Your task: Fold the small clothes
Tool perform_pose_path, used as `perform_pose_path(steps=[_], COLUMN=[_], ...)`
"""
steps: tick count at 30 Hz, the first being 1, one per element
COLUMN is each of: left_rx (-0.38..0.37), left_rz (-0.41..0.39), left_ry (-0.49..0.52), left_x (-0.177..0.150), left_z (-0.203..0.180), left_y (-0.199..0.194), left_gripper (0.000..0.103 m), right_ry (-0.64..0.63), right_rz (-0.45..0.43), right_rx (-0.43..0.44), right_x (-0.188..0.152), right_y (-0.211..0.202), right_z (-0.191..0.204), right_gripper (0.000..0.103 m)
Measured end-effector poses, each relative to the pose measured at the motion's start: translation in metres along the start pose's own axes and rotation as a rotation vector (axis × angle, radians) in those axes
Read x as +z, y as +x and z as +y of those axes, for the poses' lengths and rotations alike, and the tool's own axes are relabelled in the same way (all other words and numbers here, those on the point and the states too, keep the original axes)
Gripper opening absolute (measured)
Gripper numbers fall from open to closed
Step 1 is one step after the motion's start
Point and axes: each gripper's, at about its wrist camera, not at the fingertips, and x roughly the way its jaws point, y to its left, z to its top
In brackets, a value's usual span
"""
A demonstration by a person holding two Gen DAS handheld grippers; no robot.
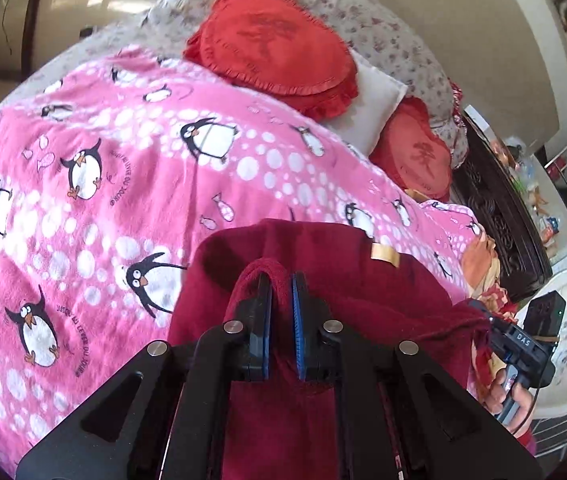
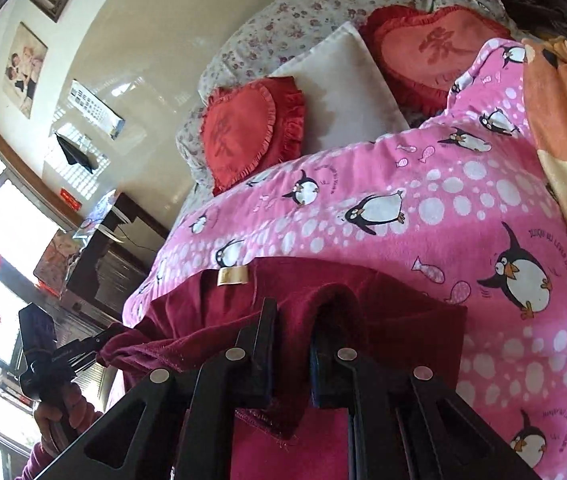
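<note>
A dark red garment (image 1: 343, 288) with a small tan label (image 1: 384, 255) hangs over the near edge of a bed covered by a pink penguin blanket (image 1: 123, 168). My left gripper (image 1: 281, 280) is shut on a fold of its edge. In the right wrist view the same garment (image 2: 363, 308) with its label (image 2: 232, 276) lies in front, and my right gripper (image 2: 295, 316) is shut on another part of its edge. Each gripper shows in the other's view, the right gripper (image 1: 495, 328) at the right and the left gripper (image 2: 95, 344) at the left, holding the cloth stretched between them.
Two red heart-shaped cushions (image 1: 279, 44) (image 1: 415, 152), a white pillow (image 1: 375, 100) and floral pillows (image 1: 383, 32) lie at the head of the bed. A dark carved cabinet (image 1: 499, 208) stands beside the bed. An orange blanket (image 2: 563, 120) lies at the right.
</note>
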Motion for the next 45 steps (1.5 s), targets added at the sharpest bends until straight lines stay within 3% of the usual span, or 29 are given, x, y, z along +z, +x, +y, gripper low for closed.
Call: perform_pose_path(steps=[2,3,4,5,6,8,12,16,19,25,30,36,41,45], left_rx=[-0.005,-0.003,0.011,0.025,0.018,-0.012,-0.012,0.055,0.141,0.262,0.323,0.294,0.260,0.267], left_rz=[0.021,0.004,-0.032,-0.085,-0.131,-0.148,-0.151,-0.110,-0.072,-0.036,-0.081,-0.073,-0.070,-0.058], left_ry=[0.008,0.022,0.037,0.045,0.040,0.028,0.064,0.120,0.134,0.112,0.195,0.202,0.228,0.209], left_x=[0.001,0.000,0.001,0.002,0.002,0.005,0.000,-0.005,-0.004,0.005,0.004,-0.009,-0.038,-0.064], left_z=[0.001,0.000,-0.001,-0.002,-0.002,-0.002,-0.014,-0.032,-0.034,-0.013,-0.018,-0.020,-0.019,-0.011], left_y=[-0.004,-0.010,-0.017,-0.027,-0.036,-0.043,-0.042,-0.011,0.021,0.072,0.083,0.056,0.023,0.008], left_gripper=[0.016,0.031,0.060,0.071,0.081,0.081,0.081,0.081,0.081,0.081,0.081,0.081,0.081,0.081], right_ry=[0.022,0.029,0.031,0.032,0.034,0.047,-0.002,-0.208,-0.287,-0.307,-0.221,-0.241,-0.308,-0.353], right_rz=[-0.001,-0.021,-0.039,-0.068,-0.110,-0.185,-0.179,-0.101,-0.064,-0.030,-0.060,-0.053,-0.049,-0.013], right_rx=[0.023,0.040,0.046,0.041,0.020,0.007,0.053,-0.012,-0.069,-0.260,-0.253,-0.249,-0.240,-0.288], right_x=[0.004,0.004,0.003,0.002,0.002,0.004,-0.004,-0.021,-0.021,0.000,0.016,0.009,-0.027,-0.054], right_y=[-0.001,-0.008,-0.015,-0.023,-0.032,-0.058,-0.066,-0.035,0.004,0.067,0.082,0.050,-0.002,-0.014], right_z=[-0.003,-0.003,-0.002,-0.002,-0.003,-0.007,0.009,0.052,0.067,0.039,0.010,0.028,0.047,0.046], right_gripper=[0.017,0.019,0.033,0.051,0.054,0.054,0.051,0.047,0.047,0.047,0.044,0.044,0.047,0.047])
